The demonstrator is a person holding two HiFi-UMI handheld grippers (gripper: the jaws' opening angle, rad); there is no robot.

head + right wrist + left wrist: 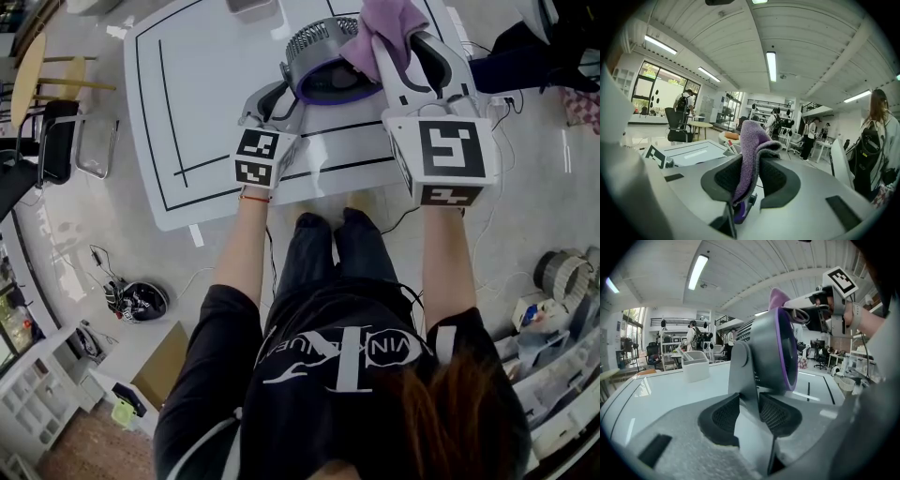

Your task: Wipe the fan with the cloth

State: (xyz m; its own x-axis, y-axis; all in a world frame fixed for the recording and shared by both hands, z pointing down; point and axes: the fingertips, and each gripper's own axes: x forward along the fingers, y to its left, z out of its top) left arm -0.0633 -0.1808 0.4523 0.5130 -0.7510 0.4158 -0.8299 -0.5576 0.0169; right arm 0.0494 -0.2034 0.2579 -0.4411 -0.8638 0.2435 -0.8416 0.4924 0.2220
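A grey fan point(323, 58) with a purple ring stands on the white table point(206, 112). My left gripper point(281, 89) is shut on the fan's upright stand; in the left gripper view both pads point(726, 416) press on the stand of the fan point(771, 350). My right gripper point(392, 45) is shut on a purple cloth point(389, 23), held over the fan's right rim. In the right gripper view the cloth point(751, 150) stands folded between the pads of that gripper point(749, 180). The left gripper view shows the cloth point(777, 297) at the fan's top edge.
A white box point(695, 365) stands further back on the table, at the top edge in the head view point(251, 7). Black lines mark the tabletop. Chairs point(56, 141) stand at the left, a round dark object point(141, 300) lies on the floor, and crates point(562, 319) sit at the right.
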